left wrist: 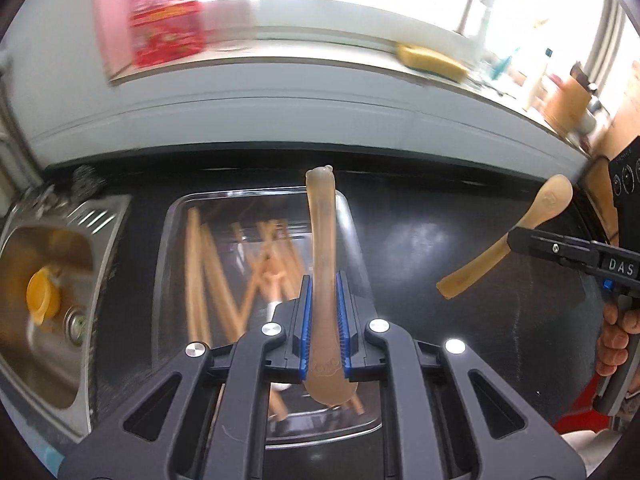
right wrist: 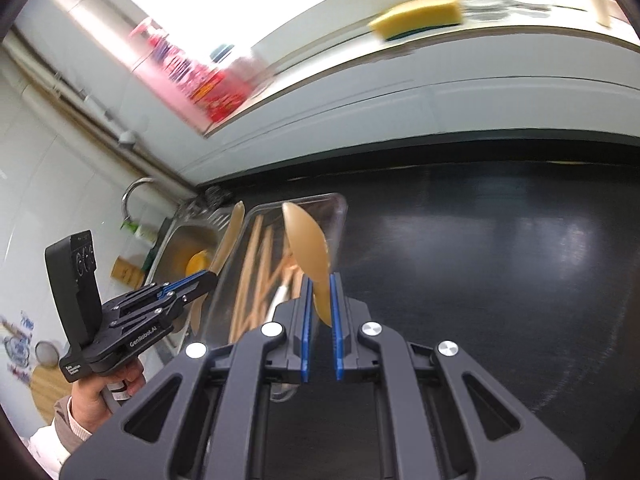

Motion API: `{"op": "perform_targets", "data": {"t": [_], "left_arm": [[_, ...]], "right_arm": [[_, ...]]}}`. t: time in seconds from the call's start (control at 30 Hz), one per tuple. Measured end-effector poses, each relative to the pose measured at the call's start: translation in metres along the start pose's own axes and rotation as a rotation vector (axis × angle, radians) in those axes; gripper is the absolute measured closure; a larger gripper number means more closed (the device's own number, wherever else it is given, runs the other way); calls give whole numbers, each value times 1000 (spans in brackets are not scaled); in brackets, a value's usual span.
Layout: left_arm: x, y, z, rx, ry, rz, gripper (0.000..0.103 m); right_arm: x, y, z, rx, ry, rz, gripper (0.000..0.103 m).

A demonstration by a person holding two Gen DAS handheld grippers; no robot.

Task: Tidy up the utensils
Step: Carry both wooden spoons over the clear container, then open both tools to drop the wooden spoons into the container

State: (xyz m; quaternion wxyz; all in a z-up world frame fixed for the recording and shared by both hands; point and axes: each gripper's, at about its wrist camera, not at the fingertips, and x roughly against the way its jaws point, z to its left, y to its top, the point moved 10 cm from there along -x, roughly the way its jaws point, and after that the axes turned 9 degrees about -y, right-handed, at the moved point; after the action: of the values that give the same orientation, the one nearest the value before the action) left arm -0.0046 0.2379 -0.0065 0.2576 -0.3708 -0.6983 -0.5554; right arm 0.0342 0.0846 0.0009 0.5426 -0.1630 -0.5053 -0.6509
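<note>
Tan plastic spoons were aloft over the dark table (left wrist: 460, 240): the left claw (left wrist: 324, 320) clamped one spoon (left wrist: 322, 248), the right claw (right wrist: 319, 320) another (right wrist: 308, 248). Chopsticks already lay in the clear tray (left wrist: 168, 240); both spoons seemingly remained to place.

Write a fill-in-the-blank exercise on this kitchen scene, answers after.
1. Each gripper holds a tan ____.
2. The clear tray holds wooden ____.
3. Left of the tray is a steel ____.
4. The sponge on the ledge is ____.

Answers: spoon; chopsticks; sink; yellow
</note>
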Motion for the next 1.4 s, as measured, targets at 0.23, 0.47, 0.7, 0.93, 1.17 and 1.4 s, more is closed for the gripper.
{"op": "perform_targets", "data": {"t": [0.23, 0.47, 0.7, 0.93, 1.17, 1.4], "left_arm": [[28, -14, 32, 75, 32, -13, 92], [25, -38, 48, 124, 13, 35, 92], [24, -39, 58, 121, 16, 45, 92], [17, -42, 66, 130, 15, 61, 92], [13, -30, 86, 164, 57, 41, 55], [32, 11, 120, 292, 120, -40, 6]], "right_arm": [[-22, -15, 43, 44, 74, 80, 94], [-48, -30, 66, 54, 91, 160, 94], [-63, -40, 76, 64, 92, 194, 94], [-83, -46, 78, 45, 89, 239, 94], [-102, -42, 84, 211, -54, 209, 90], [-91, -26, 70, 328, -225, 29, 9]]}}
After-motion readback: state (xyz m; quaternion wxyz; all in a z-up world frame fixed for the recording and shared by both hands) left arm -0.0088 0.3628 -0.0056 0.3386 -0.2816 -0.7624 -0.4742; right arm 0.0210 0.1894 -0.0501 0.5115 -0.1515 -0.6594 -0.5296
